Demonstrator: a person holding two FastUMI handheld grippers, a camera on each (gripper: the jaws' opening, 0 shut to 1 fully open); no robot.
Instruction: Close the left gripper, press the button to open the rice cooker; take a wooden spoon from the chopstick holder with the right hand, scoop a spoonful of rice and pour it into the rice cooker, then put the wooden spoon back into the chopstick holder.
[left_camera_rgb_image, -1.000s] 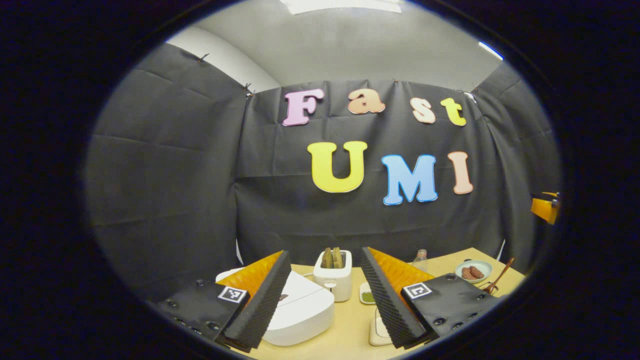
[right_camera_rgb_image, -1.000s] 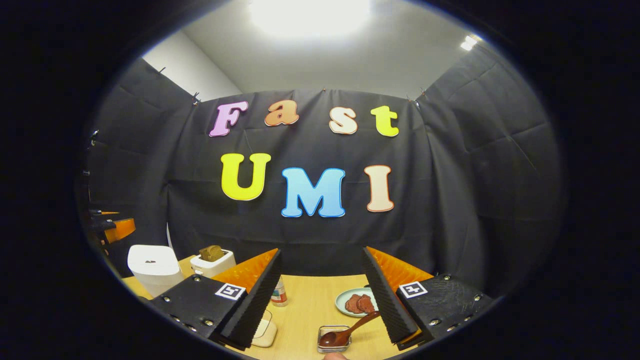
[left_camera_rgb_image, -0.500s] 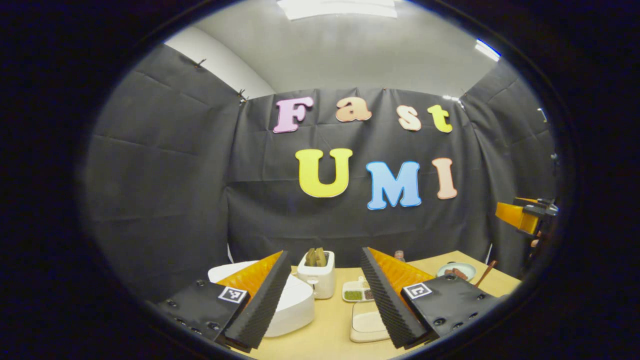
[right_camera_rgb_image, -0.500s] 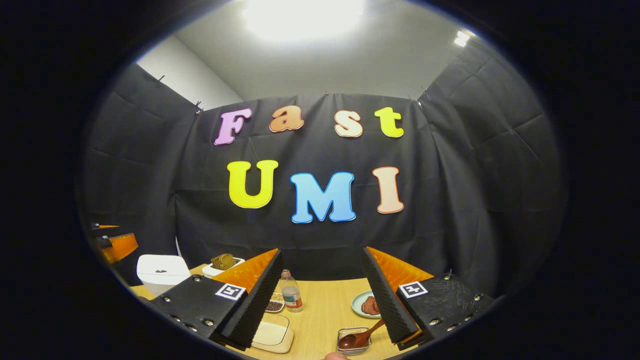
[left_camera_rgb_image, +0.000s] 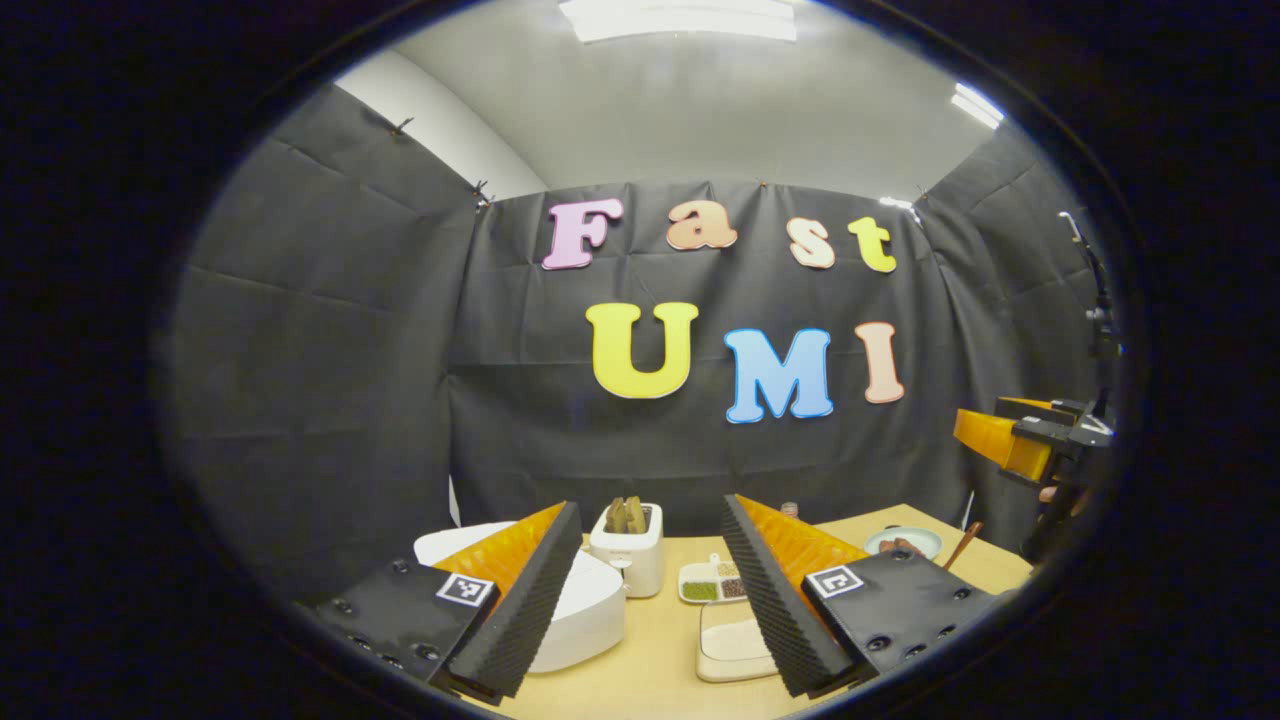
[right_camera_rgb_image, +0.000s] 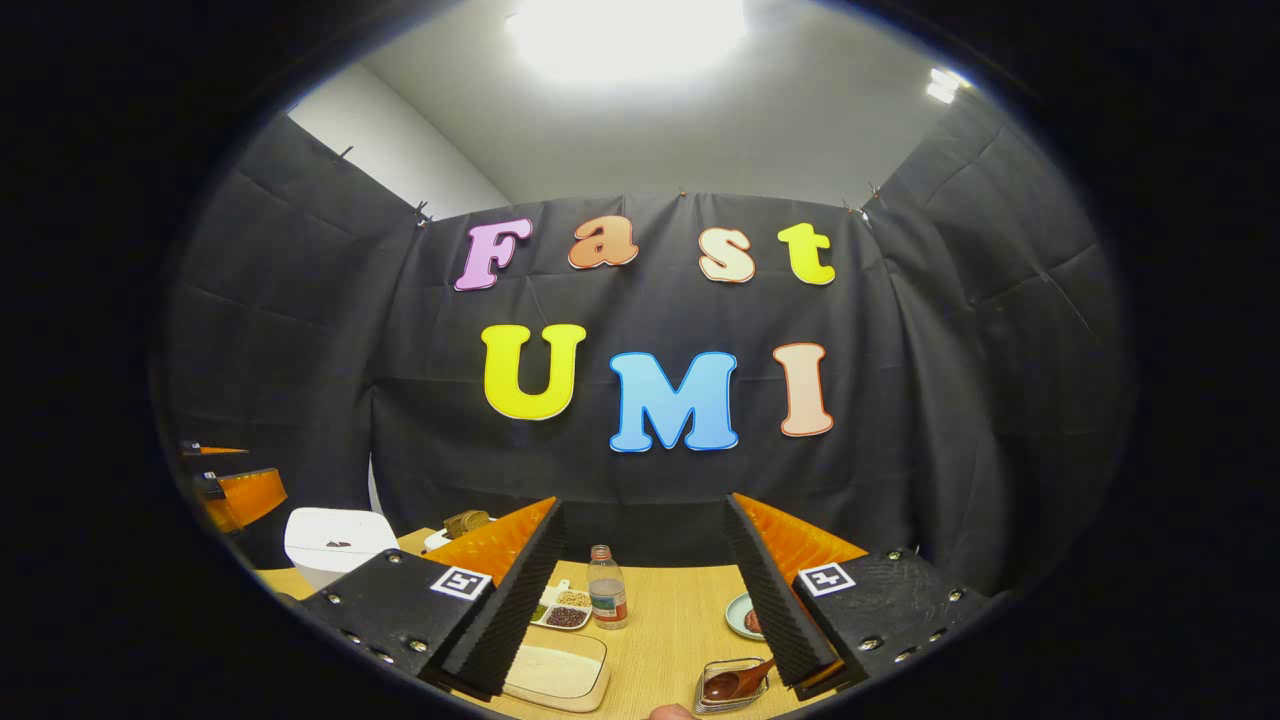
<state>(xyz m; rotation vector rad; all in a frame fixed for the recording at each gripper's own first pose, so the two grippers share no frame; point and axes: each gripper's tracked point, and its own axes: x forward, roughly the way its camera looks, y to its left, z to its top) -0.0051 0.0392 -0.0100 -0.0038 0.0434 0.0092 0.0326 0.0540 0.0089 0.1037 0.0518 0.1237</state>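
White rice cooker (left_camera_rgb_image: 590, 610) closed on the bench (left_camera_rgb_image: 650, 670)

Left gripper (left_camera_rgb_image: 650, 600) and right gripper (right_camera_rgb_image: 645, 590) — both with fingers apart, holding nothing — wooden spoon (right_camera_rgb_image: 735, 682) lies below.

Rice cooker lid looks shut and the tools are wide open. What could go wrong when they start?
The left tool is open, so its fingers might straddle or miss the button on the closed rice cooker; shutting first gives one firm tip. The toaster stands close behind the cooker and could get bumped. The wooden spoon lies low in a small clear holder near the table's front edge, so a clumsy grab by the open right tool might tip it.
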